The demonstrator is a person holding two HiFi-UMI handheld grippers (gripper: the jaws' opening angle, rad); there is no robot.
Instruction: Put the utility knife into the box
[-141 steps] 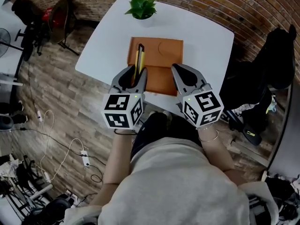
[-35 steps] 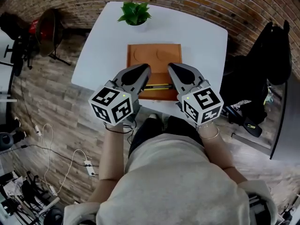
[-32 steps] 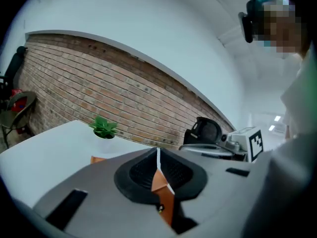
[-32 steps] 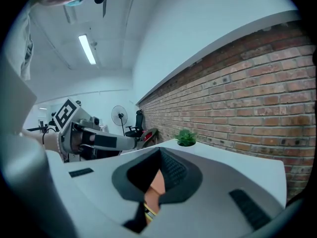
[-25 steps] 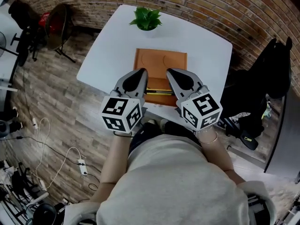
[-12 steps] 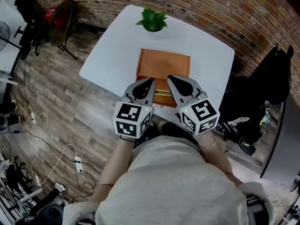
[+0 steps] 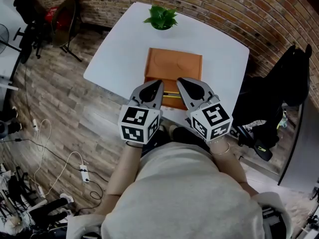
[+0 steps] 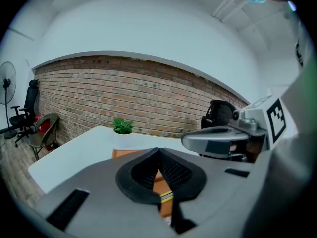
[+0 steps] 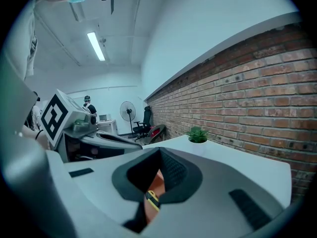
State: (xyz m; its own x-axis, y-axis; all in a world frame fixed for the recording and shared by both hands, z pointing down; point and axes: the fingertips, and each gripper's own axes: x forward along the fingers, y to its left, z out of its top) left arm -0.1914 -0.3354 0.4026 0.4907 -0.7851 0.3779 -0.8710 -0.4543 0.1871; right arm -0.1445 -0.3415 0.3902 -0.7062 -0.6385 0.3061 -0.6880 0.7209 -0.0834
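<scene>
Centre frame: left gripper (image 7: 158, 83) and right gripper (image 7: 180, 80), jaws clenched on nothing, flank the knife (image 7: 171, 95) in the box (image 7: 174, 63) on the counter (image 7: 122, 54).

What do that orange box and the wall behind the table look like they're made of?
The box looks like matte leather or leatherette, though I can't be sure: smooth, even orange-brown, with soft pressed round hollows. The wall is bare red-brown brick, rough, with pale mortar lines showing.

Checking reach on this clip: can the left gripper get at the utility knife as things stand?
Probably yes: the utility knife lies in the box just ahead of the left gripper, nothing between them; its shut jaws would need opening.
</scene>
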